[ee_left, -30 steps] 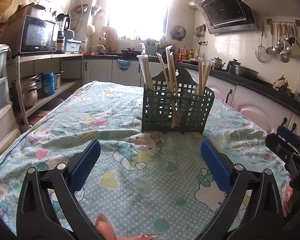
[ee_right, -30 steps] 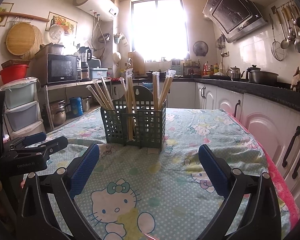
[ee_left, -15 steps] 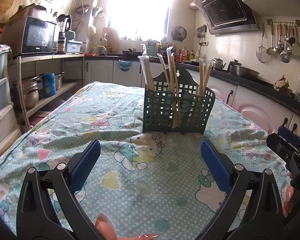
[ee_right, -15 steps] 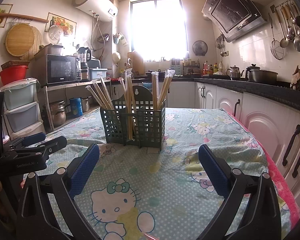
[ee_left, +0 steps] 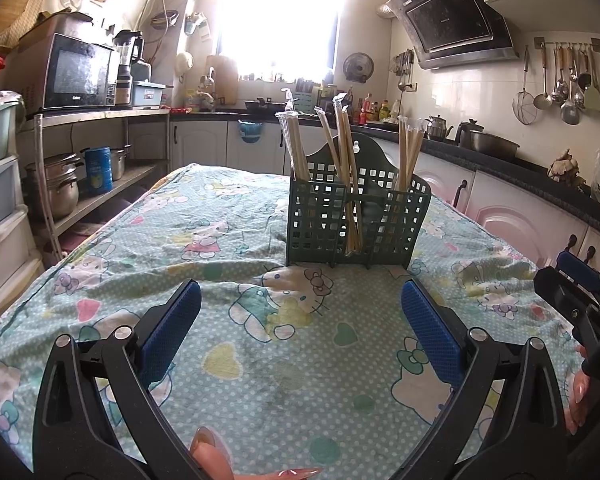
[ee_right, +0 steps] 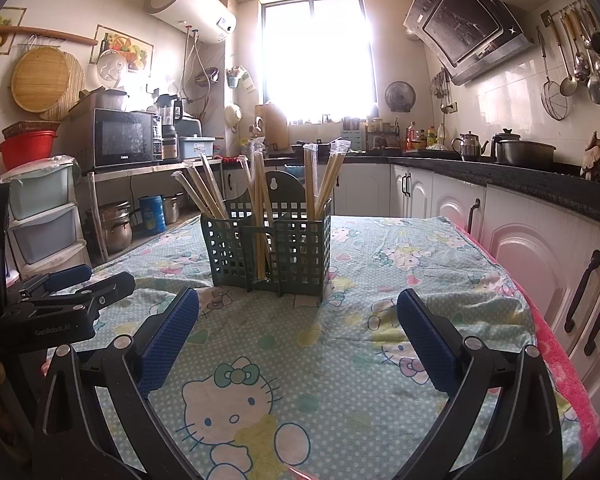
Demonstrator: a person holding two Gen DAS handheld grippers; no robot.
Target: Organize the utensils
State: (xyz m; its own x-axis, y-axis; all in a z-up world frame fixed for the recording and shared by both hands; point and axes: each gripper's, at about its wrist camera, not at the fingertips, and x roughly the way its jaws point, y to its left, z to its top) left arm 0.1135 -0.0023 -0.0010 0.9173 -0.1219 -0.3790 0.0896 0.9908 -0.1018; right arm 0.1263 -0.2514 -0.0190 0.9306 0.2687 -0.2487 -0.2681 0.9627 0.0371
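A dark green lattice utensil caddy [ee_left: 356,220] stands upright on the table, its compartments holding wrapped wooden chopsticks [ee_left: 344,168]. It also shows in the right wrist view [ee_right: 268,252], with chopsticks [ee_right: 260,208] leaning out of each compartment. My left gripper [ee_left: 300,332] is open and empty, low over the cloth in front of the caddy. My right gripper [ee_right: 298,336] is open and empty, also short of the caddy. Each gripper shows at the edge of the other's view.
The table has a Hello Kitty cloth [ee_left: 260,320]. White cabinets [ee_right: 540,256] run along the right. A shelf with a microwave [ee_left: 80,72] and pots stands at the left, with plastic drawers [ee_right: 40,216]. Ladles hang on the right wall [ee_left: 560,80].
Both views have drifted slightly; the caddy sits a little lower and nearer in frame. Both grippers stay open and empty.
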